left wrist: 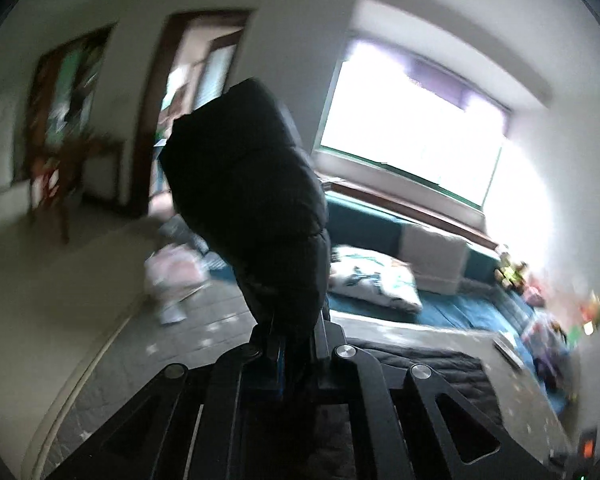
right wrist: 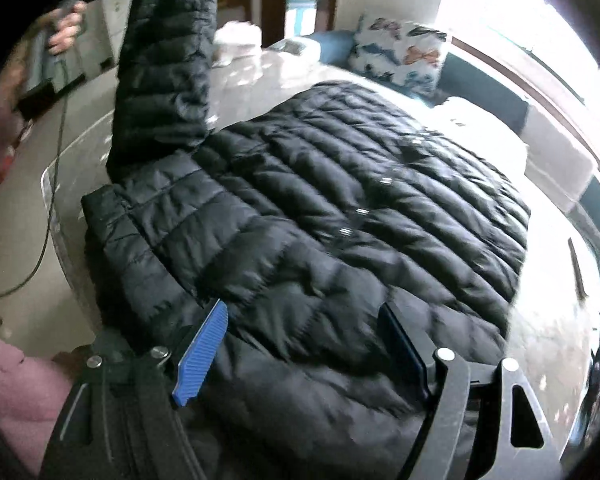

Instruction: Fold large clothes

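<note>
Jacket: black quilted puffer, spread flat on the bed, body filling most of the mattress width, hem end toward the butterfly pillow at the far side, collar end toward me. One sleeve is off the bed entirely, rising steeply from the near-left shoulder, long axis close to vertical.

Left gripper: fingers closed on the sleeve end; in the left wrist view the sleeve stands straight ahead of the tongs. In the right wrist view I see only the hand on that gripper, at the top left above the bed's left edge.

Right gripper: jaws wide apart, blue pads either side of the fabric at the near edge, low over it; I cannot tell whether they touch. Nothing clamped.

Judgement: the next move turns on the sleeve lying left of the body. I would carry it rightward across the chest with the left, the right being the nearer to pin the body.
</note>
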`<state>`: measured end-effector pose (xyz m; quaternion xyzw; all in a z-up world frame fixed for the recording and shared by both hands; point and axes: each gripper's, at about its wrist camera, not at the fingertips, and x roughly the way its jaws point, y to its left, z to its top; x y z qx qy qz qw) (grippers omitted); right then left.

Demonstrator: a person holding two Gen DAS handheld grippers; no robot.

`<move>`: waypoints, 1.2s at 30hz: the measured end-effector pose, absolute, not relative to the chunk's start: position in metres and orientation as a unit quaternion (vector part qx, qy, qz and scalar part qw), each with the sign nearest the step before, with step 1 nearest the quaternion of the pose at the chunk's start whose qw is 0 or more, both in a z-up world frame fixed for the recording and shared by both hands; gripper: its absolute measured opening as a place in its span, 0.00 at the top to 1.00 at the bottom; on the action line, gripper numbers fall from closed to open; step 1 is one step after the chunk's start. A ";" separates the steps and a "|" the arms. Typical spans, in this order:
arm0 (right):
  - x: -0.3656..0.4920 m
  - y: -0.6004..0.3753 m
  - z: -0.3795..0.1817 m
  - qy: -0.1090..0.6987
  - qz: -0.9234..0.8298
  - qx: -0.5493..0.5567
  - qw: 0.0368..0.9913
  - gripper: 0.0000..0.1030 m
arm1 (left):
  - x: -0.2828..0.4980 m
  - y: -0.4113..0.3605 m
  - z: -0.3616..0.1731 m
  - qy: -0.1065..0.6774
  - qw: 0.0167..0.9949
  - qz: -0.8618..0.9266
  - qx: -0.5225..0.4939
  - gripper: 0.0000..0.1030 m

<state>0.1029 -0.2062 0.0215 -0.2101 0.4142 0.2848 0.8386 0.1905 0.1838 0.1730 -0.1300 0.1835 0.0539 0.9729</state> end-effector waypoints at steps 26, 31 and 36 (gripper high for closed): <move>0.081 -0.384 0.024 0.453 0.235 0.004 0.860 0.17 | 0.124 -0.205 -0.029 0.395 0.871 -0.232 0.177 0.86; 0.070 -0.380 0.055 0.421 0.291 0.032 0.858 0.17 | 0.123 -0.186 -0.011 0.401 0.866 -0.246 0.170 0.86; 0.086 -0.353 0.053 0.437 0.321 0.056 0.838 0.18 | 0.116 -0.173 0.013 0.406 0.861 -0.253 0.170 0.85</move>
